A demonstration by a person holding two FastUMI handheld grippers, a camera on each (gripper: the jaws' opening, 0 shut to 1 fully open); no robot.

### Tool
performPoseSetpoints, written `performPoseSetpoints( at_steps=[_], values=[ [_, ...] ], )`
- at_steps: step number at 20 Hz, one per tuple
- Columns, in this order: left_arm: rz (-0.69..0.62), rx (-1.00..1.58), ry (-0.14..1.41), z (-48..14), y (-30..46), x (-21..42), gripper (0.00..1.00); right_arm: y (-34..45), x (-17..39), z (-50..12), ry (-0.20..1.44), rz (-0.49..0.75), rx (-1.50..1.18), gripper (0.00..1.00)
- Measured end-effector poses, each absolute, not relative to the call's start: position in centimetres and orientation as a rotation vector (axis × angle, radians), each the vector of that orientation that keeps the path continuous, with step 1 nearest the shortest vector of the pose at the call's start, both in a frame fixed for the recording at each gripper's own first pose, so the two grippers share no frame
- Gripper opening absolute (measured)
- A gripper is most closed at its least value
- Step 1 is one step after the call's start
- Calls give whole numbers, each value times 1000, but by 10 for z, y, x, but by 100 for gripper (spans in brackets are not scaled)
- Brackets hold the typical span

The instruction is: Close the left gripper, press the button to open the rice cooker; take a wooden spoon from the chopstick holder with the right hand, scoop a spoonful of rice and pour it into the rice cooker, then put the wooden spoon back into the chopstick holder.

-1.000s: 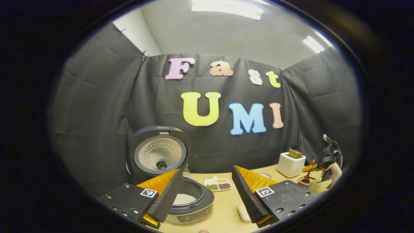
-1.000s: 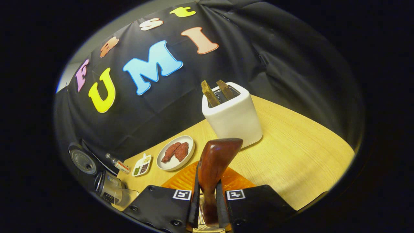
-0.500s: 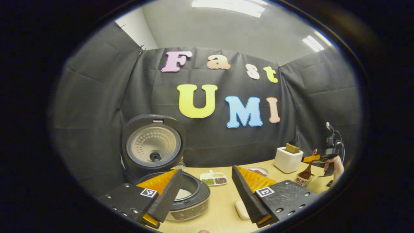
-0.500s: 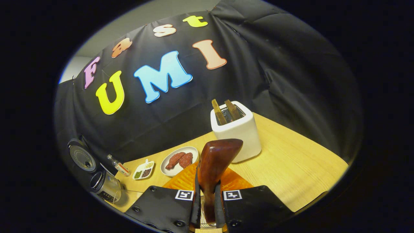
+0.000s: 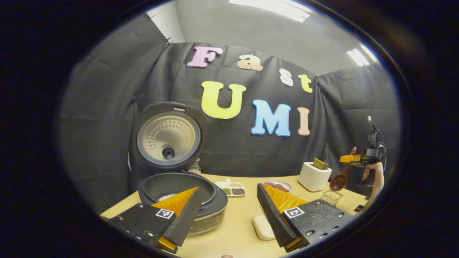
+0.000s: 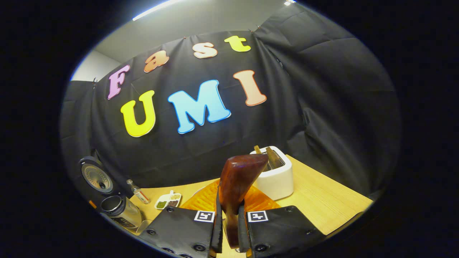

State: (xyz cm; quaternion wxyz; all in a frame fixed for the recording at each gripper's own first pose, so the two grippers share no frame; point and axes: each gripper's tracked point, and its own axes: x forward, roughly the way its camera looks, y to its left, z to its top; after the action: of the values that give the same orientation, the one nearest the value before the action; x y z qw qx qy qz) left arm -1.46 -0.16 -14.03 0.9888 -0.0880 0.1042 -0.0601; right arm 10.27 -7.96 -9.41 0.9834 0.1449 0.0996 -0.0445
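Observation:
The rice cooker [image 5: 186, 200] stands open with its lid [image 5: 166, 138] upright, and a little white rice [image 5: 165, 197] lies in the pot. My left gripper [image 5: 229, 213] hovers open and empty just in front of the cooker. At the far right, my right gripper [image 5: 353, 158] holds the wooden spoon [image 5: 339, 182] bowl-down, clear above the wire chopstick holder [image 5: 331, 197]. In the right gripper view, the right gripper [image 6: 229, 224] is shut on the spoon's handle [image 6: 238, 179], which sticks up between the fingers. The cooker [image 6: 116, 207] sits far left there.
A white toaster [image 5: 313, 176] with toast, a plate of meat [image 5: 276, 185], a divided dish of beans [image 5: 231, 189] and a small bottle [image 6: 138, 193] stand along the back of the wooden table [image 5: 240, 233]. A white block [image 5: 263, 227] lies near my left gripper.
My right gripper has lifted the spoon up out of the wire holder. My left gripper's view has shifted, so the cooker now sits higher and more fully in sight.

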Motion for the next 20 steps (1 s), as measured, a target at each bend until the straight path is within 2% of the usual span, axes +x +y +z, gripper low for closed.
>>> performPoseSetpoints(
  at_steps=[5, 12, 13, 18, 19, 20],
  values=[
    [-140, -243, 221, -149, -1, -24, 95, -16, 102, -72, 168, 23, 274, 19],
    [-152, -246, 167, -136, -1, -37, 95, 83, 92, -108, 255, 212, 189, 19],
    [-156, -249, 171, -139, 0, -39, 95, 91, 90, -115, 270, 227, 181, 16],
    [-144, -231, 190, -148, 11, -45, 94, 102, 88, -153, 352, 220, 140, 22],
    [-143, -233, 191, -151, 12, -46, 94, 104, 87, -159, 367, 220, 134, 16],
    [-144, -237, 192, -152, 12, -46, 94, 107, 85, -167, 383, 221, 124, 16]
  ],
)
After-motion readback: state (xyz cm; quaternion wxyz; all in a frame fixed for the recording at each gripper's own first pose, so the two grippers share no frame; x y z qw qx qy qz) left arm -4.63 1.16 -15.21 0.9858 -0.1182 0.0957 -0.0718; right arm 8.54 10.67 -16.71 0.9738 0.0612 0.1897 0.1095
